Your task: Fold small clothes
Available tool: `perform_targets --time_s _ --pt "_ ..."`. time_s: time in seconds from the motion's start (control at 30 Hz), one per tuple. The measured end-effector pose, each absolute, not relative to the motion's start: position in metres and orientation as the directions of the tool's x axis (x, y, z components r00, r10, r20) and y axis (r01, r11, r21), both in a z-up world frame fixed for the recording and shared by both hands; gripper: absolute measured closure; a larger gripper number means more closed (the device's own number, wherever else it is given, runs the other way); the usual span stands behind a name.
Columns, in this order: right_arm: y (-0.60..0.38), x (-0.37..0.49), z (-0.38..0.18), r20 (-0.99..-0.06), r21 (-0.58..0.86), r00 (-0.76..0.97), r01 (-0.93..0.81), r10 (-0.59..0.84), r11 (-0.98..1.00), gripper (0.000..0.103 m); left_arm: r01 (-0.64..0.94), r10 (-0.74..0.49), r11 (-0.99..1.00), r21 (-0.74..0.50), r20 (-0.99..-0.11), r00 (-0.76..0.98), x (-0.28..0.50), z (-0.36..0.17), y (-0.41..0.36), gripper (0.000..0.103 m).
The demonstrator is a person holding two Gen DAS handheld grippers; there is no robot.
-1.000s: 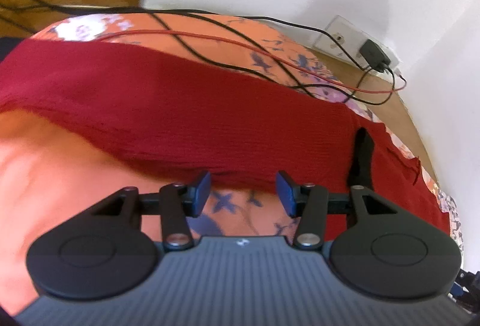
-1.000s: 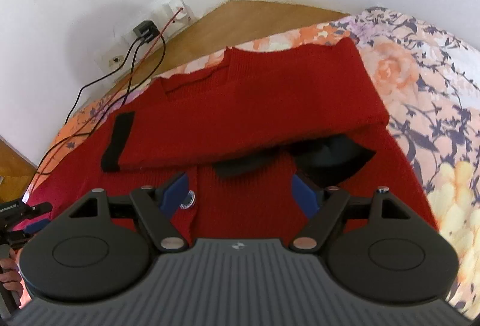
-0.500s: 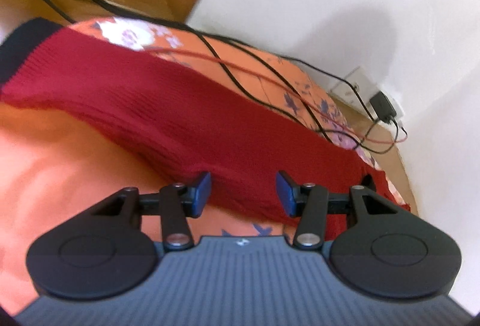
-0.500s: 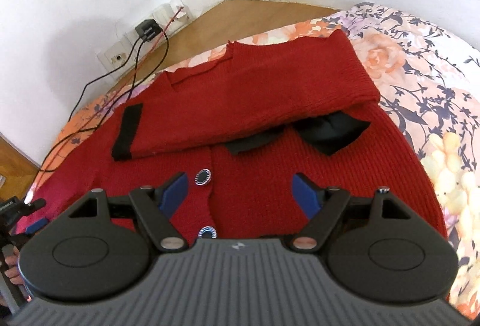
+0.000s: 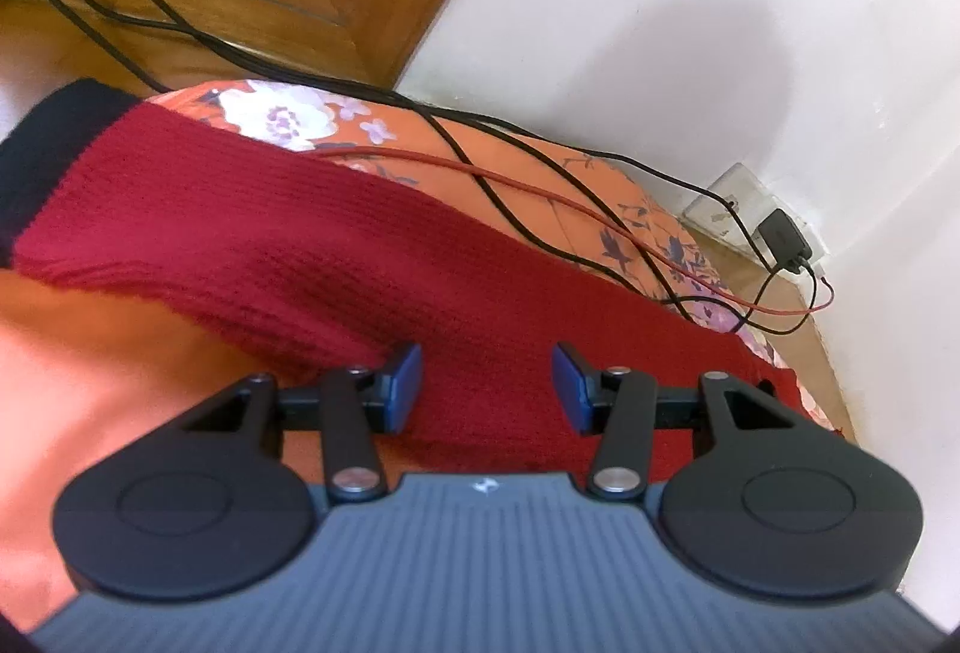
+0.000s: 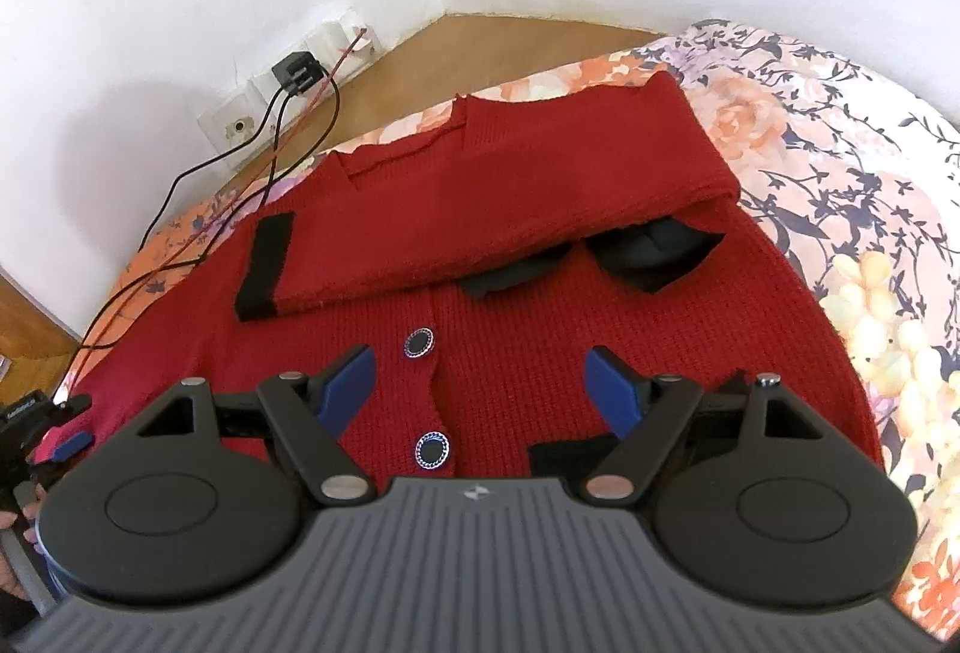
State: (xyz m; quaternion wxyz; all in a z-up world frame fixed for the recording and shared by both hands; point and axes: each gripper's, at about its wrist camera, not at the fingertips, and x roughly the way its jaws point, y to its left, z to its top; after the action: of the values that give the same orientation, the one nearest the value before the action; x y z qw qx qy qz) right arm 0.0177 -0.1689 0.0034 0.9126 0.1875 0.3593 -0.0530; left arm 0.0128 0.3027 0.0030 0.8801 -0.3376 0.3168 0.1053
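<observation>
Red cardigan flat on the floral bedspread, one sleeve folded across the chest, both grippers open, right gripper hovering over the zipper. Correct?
One error: there is no zipper. The right wrist view shows the right gripper over the cardigan's button placket, with two dark round buttons between its open fingers. The rest holds: one sleeve lies folded across the chest on the floral bedspread, and the left gripper is open too.
</observation>
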Motion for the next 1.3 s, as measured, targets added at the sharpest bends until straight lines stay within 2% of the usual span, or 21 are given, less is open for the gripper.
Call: perform_targets --time_s 0.27,0.47,0.57,0.93,1.13,1.3 --pt "-0.174 0.013 -0.001 -0.682 0.331 0.730 0.260 0.040 0.907 0.020 -0.379 -0.046 0.757 -0.532 -0.622 0.781 -0.013 0.006 0.302 0.053" --pt "-0.172 0.018 -0.006 -0.688 0.337 0.723 0.249 0.057 0.908 0.020 -0.397 -0.118 0.689 -0.606 -0.635 0.764 -0.025 -0.001 0.307 0.053" --pt "-0.173 0.022 -0.008 -0.692 0.336 0.719 0.249 0.060 0.908 0.020 -0.414 -0.079 0.705 -0.576 -0.644 0.761 -0.022 -0.004 0.305 0.053" --pt "-0.179 0.026 -0.013 -0.703 0.336 0.709 0.257 0.059 0.906 0.020 -0.410 0.016 0.738 -0.536 -0.593 0.805 0.000 -0.012 0.305 0.053" --pt "-0.179 0.021 -0.011 -0.700 0.337 0.712 0.268 0.050 0.902 0.020 -0.443 -0.001 0.699 -0.561 -0.620 0.785 -0.006 -0.010 0.304 0.053" --pt "-0.179 0.021 -0.010 -0.701 0.339 0.712 0.277 0.045 0.899 0.020 -0.435 0.001 0.700 -0.567 -0.608 0.794 -0.008 -0.012 0.301 0.052"
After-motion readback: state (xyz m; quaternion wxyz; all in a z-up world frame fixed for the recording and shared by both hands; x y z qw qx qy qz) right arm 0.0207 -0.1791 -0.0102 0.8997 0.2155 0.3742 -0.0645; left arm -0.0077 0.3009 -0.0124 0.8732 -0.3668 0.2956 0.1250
